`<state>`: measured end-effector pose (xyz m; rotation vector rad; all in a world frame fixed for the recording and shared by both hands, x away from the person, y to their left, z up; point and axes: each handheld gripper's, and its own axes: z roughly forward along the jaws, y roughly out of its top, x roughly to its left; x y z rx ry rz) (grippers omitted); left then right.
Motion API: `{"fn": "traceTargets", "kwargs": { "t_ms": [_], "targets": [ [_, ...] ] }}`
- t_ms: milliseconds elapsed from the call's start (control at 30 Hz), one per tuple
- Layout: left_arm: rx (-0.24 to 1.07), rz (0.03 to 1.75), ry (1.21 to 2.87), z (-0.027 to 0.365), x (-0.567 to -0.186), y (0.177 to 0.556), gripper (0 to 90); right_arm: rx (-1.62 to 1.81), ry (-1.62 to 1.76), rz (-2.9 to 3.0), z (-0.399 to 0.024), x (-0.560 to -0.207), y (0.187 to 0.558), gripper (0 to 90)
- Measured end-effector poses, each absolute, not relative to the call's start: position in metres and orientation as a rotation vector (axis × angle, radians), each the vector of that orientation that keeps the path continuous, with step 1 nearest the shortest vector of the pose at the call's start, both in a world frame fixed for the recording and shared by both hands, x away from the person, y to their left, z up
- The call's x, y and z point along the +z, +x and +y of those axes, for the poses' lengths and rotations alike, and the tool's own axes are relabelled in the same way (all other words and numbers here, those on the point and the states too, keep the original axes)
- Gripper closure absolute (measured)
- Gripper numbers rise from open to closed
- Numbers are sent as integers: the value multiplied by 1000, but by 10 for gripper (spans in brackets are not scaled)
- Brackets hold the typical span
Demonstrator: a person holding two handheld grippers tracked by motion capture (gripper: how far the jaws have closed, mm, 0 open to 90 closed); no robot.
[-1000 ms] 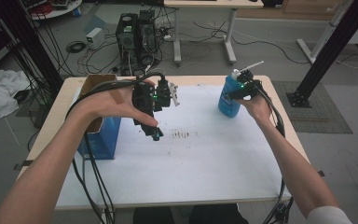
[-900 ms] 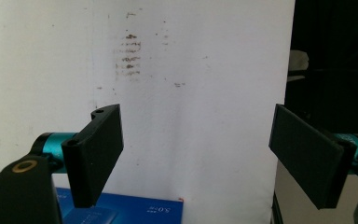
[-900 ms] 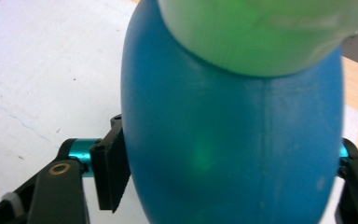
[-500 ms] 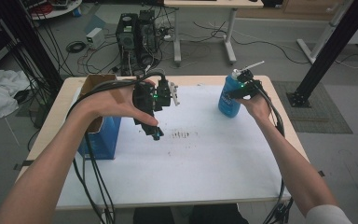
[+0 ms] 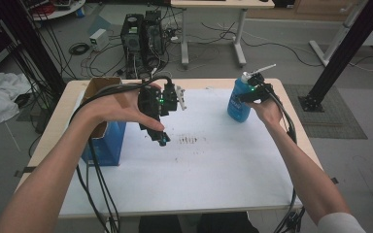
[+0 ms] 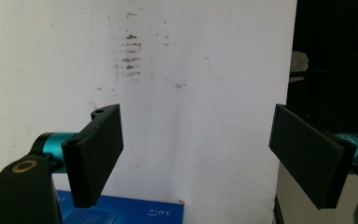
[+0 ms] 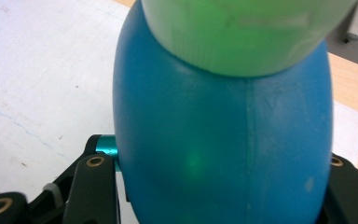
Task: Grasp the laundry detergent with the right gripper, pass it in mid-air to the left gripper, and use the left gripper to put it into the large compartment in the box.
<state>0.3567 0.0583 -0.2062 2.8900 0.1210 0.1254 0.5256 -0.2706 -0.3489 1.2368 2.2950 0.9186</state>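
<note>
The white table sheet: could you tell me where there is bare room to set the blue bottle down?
The white sheet lies bare across its near half, below the dark smudges, and between those and the blue bottle in the right gripper. The left edge is crowded by the blue box, cables and the left gripper.

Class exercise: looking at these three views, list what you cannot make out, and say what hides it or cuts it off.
- Right gripper pads: right gripper view, hidden behind the blue bottle.
- Bottle label: high view, too small to read.
- Box contents: high view, left hand covers the opening.
- Left gripper jaws: high view, too small; the left gripper view shows them open.
</note>
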Motion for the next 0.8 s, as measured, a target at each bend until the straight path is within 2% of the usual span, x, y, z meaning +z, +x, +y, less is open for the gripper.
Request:
{"fn": "traceTargets", "kwargs": {
  "t_ms": [567,800],
  "targets": [
    [134,137,2878,62,-205,356,177,939,1191,2309,-271,-349,523,473],
    [147,146,2857,64,-200,358,177,982,1121,2352,-266,-337,514,474]
  ]
}}
